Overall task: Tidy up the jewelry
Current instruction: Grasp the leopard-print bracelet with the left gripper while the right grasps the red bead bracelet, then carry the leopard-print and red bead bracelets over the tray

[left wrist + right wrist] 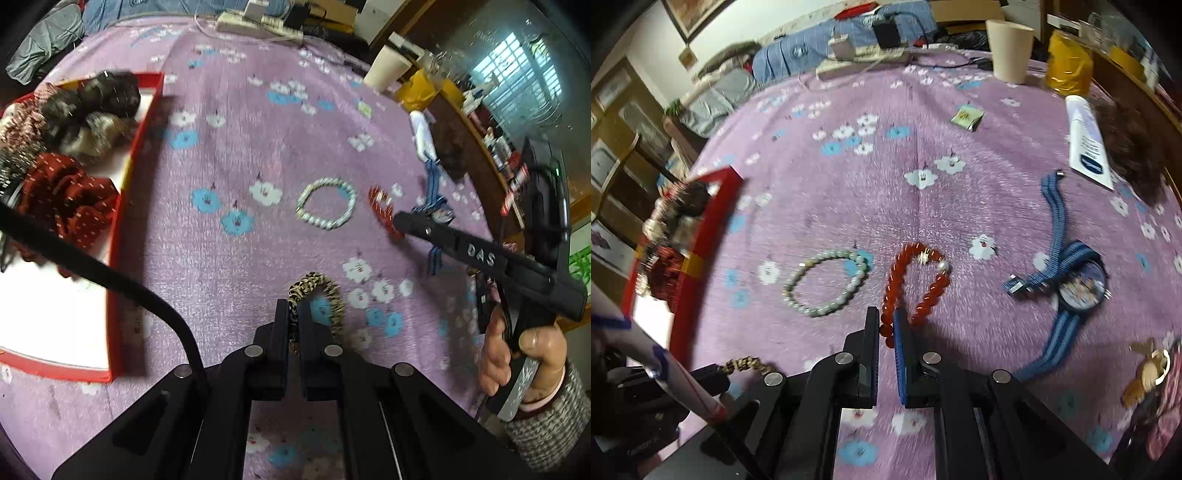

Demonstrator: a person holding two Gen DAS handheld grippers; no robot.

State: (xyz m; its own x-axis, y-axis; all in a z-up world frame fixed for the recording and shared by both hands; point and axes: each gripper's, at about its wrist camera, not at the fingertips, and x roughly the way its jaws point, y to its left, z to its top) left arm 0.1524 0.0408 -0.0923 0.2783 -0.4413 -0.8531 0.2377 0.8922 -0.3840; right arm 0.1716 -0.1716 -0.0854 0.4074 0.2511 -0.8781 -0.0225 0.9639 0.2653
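Note:
My left gripper (293,314) is shut on a leopard-print scrunchie (325,295), held just above the purple flowered cloth (240,147). My right gripper (886,325) is shut on a red bead bracelet (916,280), whose loop lies ahead on the cloth; it shows in the left wrist view too (382,210). A pale green bead bracelet (827,284) lies just left of the red one, also in the left wrist view (327,203). A red-rimmed box (122,206) holding several scrunchies (66,199) stands at the left.
A blue-strapped watch (1078,284) lies right of the red bracelet. A white tube (1086,140), a beige cup (1010,51), a yellow bag (1067,62) and a power strip (864,59) sit along the far edge. A small keychain (1148,369) lies at the near right.

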